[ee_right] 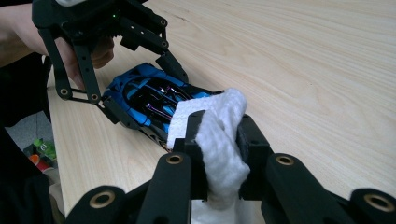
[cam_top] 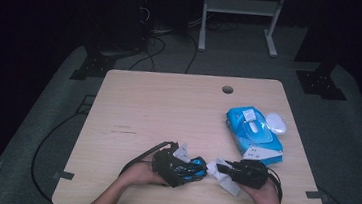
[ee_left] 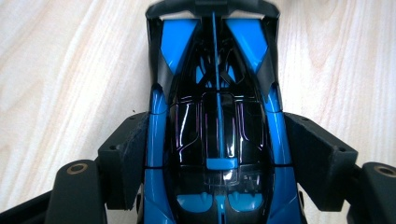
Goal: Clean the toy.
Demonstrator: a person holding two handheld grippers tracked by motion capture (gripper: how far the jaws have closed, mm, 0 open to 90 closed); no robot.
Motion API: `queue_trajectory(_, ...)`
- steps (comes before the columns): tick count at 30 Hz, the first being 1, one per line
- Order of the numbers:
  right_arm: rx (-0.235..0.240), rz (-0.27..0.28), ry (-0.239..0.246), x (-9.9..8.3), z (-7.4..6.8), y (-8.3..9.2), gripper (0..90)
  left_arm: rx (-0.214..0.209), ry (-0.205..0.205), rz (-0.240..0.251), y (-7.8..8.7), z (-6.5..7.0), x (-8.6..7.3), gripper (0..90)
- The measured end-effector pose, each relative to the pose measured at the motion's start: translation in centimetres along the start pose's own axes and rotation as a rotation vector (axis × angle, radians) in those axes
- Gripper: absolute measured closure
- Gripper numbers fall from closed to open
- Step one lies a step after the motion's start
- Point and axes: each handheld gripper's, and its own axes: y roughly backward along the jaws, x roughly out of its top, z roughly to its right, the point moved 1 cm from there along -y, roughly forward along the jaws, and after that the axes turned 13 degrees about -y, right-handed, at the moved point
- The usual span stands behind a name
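Near the front edge of the pale wooden surface (cam_top: 143,108), the left hand-held gripper (cam_top: 183,166) grasps a blue and black toy car (cam_top: 192,167), its two black jaws pressed against the car's flanks. From the left gripper view the toy car (ee_left: 217,135) lies lengthwise between the jaws, resting just above the wood grain. Just right of it, the right hand-held gripper (cam_top: 223,169) is clenched on a folded white wipe (cam_top: 224,176); in the right gripper view the wipe (ee_right: 219,140) bulges out between the jaws and its front edge touches the near end of the car (ee_right: 149,100). Farther right and toward the back lies a blue wipes packet (cam_top: 254,131), with a white oval lid (cam_top: 276,123) just beside it, both well apart from the hands.
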Motion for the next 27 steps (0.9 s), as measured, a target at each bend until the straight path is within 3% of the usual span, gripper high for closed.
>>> queue_trajectory(3,-0.001,0.0,-0.002,0.0,0.0,0.0,76.7,0.028,-0.016,-0.01,-0.3,0.2,0.1,26.7)
queue_trajectory(9,-0.001,0.001,-0.003,0.0,0.1,0.0,76.4,-0.006,-0.013,-0.028,-0.6,-0.1,-0.2,26.3)
queue_trajectory(11,-0.001,-0.001,-0.002,0.0,0.1,-0.1,76.3,-0.017,-0.029,-0.041,-0.7,-0.2,-0.1,25.8)
queue_trajectory(13,-0.001,-0.004,0.0,0.0,0.1,-0.1,76.3,-0.021,-0.07,-0.062,-1.0,-0.2,0.1,24.2)
queue_trajectory(17,0.0,0.0,0.004,0.1,0.1,-0.1,76.2,-0.058,-0.088,-0.057,-1.3,-0.5,0.3,18.3)
queue_trajectory(21,-0.001,0.001,0.001,0.1,0.2,-0.1,76.2,-0.057,-0.084,-0.05,-1.2,-0.7,0.2,23.4)
queue_trajectory(24,0.0,0.0,0.0,0.1,0.2,-0.1,76.2,-0.016,-0.091,-0.048,-1.1,-0.7,0.2,26.0)
queue_trajectory(27,0.0,0.003,-0.001,0.1,0.2,0.0,76.2,-0.022,-0.081,-0.042,-1.0,-0.7,0.1,26.1)
